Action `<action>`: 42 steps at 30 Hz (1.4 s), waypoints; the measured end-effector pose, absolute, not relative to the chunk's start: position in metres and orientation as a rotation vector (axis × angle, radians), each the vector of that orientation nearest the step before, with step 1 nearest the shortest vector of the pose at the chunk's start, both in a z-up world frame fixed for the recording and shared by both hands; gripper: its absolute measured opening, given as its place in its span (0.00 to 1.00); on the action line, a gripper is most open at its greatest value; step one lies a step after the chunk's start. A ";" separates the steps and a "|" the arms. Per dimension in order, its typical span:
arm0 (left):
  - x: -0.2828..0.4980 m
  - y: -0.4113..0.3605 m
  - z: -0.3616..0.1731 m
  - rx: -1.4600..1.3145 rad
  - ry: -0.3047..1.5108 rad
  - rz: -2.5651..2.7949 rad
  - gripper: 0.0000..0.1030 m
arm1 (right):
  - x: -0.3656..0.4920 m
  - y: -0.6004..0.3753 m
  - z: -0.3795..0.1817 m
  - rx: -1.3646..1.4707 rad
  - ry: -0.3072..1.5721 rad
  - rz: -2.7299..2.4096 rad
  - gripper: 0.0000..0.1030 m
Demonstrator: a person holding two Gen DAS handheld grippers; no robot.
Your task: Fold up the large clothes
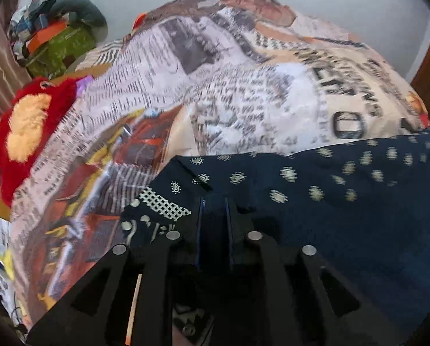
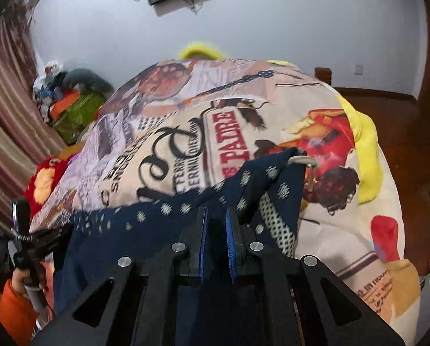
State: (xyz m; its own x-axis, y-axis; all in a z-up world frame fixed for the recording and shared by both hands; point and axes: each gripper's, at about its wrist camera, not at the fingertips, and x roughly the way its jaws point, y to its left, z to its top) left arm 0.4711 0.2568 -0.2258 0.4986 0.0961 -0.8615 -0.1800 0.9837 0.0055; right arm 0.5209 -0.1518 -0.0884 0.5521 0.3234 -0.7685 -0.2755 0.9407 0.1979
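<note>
Okay, I'm holding the navy patterned garment (image 2: pixel 168 219) up over the bed (image 2: pixel 344 230), low in both frames. My right hand-held gripper (image 2: pixel 217 225) is clamping tight on its edge near the drawstring corner; my left hand-held gripper (image 1: pixel 215 213) is pinching the cloth too, jaws nearly together. I'm judging this as early going: the cloth is hanging stretched between them, no finished fold showing yet.
</note>
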 end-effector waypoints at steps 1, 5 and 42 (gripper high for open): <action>0.467 0.255 -0.218 -0.087 1.027 0.150 0.17 | 0.515 -0.148 -0.084 0.047 0.922 0.379 0.09; 0.442 0.242 -0.177 -0.062 0.957 0.090 0.45 | 0.492 -0.129 -0.068 0.026 0.928 0.486 0.09; 0.325 0.229 -0.206 -0.479 1.013 0.027 0.73 | 0.367 -0.063 -0.103 -0.395 1.046 0.526 0.09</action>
State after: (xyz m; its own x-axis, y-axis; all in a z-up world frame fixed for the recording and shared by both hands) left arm 0.3248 0.2289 -0.2064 0.5378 -0.1967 -0.8198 -0.2399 0.8965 -0.3725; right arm 0.3673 -0.0633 -0.1029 0.3974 0.2203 -0.8908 -0.5834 0.8100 -0.0600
